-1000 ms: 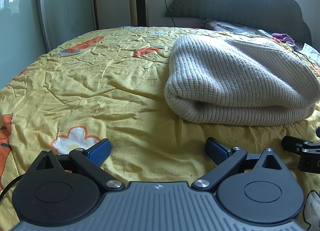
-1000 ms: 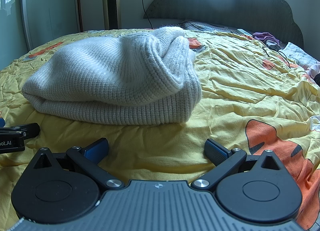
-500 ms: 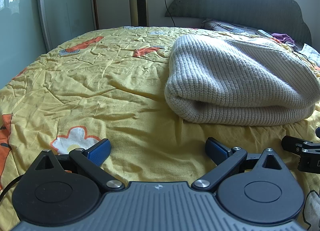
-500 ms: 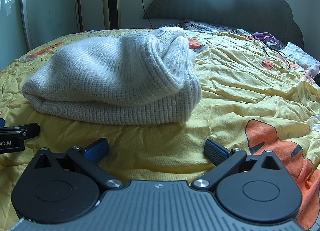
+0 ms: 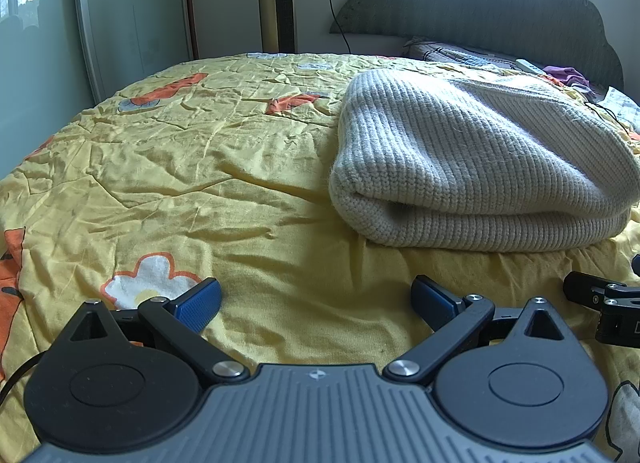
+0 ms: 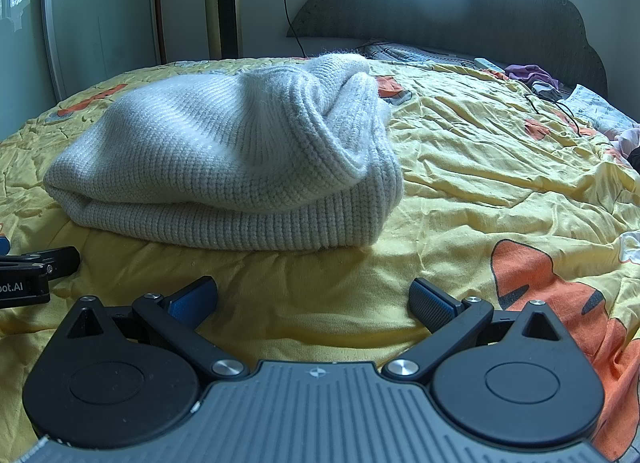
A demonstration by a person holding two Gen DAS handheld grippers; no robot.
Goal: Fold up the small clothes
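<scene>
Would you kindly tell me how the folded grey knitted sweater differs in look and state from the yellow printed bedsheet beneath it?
The grey knitted sweater is thick and ribbed; the yellow printed bedsheet is thin and smooth-woven. The sweater is plain in colour, while the bedsheet carries orange and white cartoon prints. The sweater is folded into a neat bundle; the bedsheet lies spread out and wrinkled. Both are soft fabric, and neither open gripper touches the sweater.

A folded sweater lies on the bed cover, ahead and to the right of the left gripper and ahead and to the left of the right gripper. Both grippers sit side by side before it, apart from it. The headboard stands behind.
</scene>
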